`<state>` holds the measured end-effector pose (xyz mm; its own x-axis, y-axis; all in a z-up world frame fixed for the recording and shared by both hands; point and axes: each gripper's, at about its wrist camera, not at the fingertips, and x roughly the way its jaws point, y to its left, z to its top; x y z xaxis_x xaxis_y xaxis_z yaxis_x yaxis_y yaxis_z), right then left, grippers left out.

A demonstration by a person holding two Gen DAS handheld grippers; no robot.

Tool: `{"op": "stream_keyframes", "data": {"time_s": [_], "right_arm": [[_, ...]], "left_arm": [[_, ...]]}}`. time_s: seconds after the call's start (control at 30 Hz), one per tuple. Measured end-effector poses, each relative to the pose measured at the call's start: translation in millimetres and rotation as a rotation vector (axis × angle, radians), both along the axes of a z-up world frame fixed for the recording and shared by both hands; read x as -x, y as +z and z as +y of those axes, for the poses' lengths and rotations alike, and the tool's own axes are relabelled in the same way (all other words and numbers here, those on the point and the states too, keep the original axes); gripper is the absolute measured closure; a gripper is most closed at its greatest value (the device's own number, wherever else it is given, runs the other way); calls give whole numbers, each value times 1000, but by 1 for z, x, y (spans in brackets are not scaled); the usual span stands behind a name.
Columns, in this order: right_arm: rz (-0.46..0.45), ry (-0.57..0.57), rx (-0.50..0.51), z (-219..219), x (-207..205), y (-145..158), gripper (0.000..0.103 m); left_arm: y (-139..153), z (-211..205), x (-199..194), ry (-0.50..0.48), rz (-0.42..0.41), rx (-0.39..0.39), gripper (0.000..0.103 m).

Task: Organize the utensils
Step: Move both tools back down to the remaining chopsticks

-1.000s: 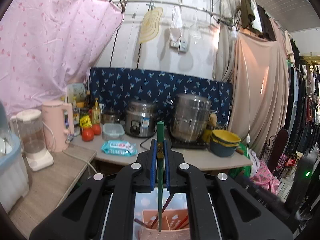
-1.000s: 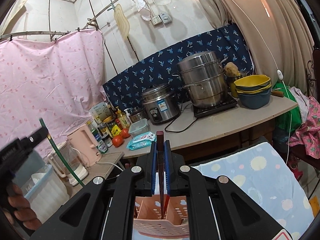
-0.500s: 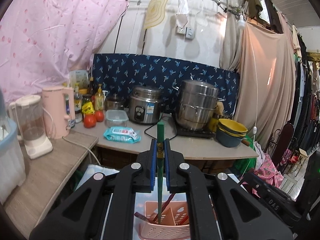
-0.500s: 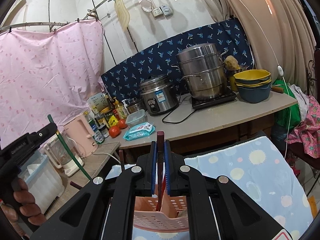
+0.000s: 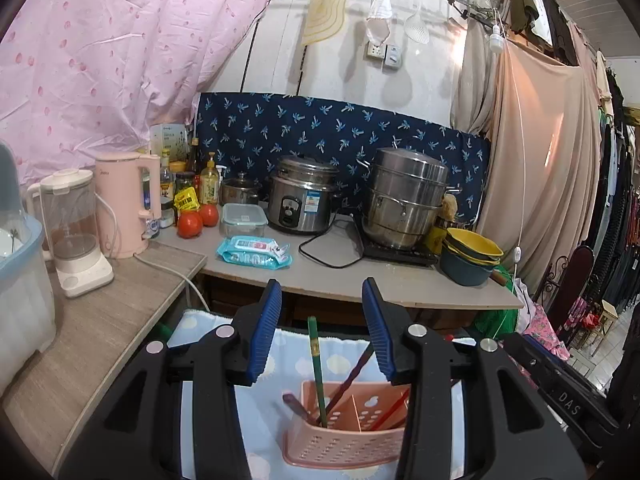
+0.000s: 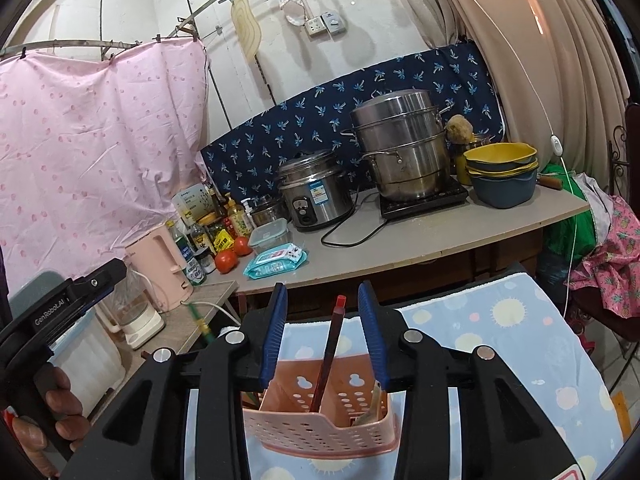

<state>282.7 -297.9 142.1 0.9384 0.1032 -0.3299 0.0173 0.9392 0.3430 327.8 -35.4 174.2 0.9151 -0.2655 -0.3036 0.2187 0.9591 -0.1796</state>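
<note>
Ahead of the gripper a grey countertop (image 5: pixel 360 280) runs along a whitewashed wall (image 5: pixel 280 60). A pink curtain (image 5: pixel 100 60) hangs left, beige drapes (image 5: pixel 540 140) right, a bare bulb (image 5: pixel 497 42) above them.

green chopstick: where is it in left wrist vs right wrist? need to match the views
Left wrist: green chopstick stands bottom centre, between the open jaws, tip in the pink basket.
Right wrist: only a short green stretch shows lower left, beyond the basket.
Shared landmark: blue wipes pack on the counter.
</note>
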Motion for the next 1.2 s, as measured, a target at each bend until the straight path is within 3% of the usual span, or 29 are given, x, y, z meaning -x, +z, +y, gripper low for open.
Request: {"op": "stream_keyframes", "data": {"time_s": [0.57,0.8,1.2], "right_arm": [[47,24,30,10,43,-15,66],[90,41,78,22,90,-38,66],[211,70,118,50,163,-88,66]], "left_arm": [[-24,6,42,0,67,-48,62],[-56,7,75,2,141,-121,61],[-120,19,133,-9,305,-135,61]]}}
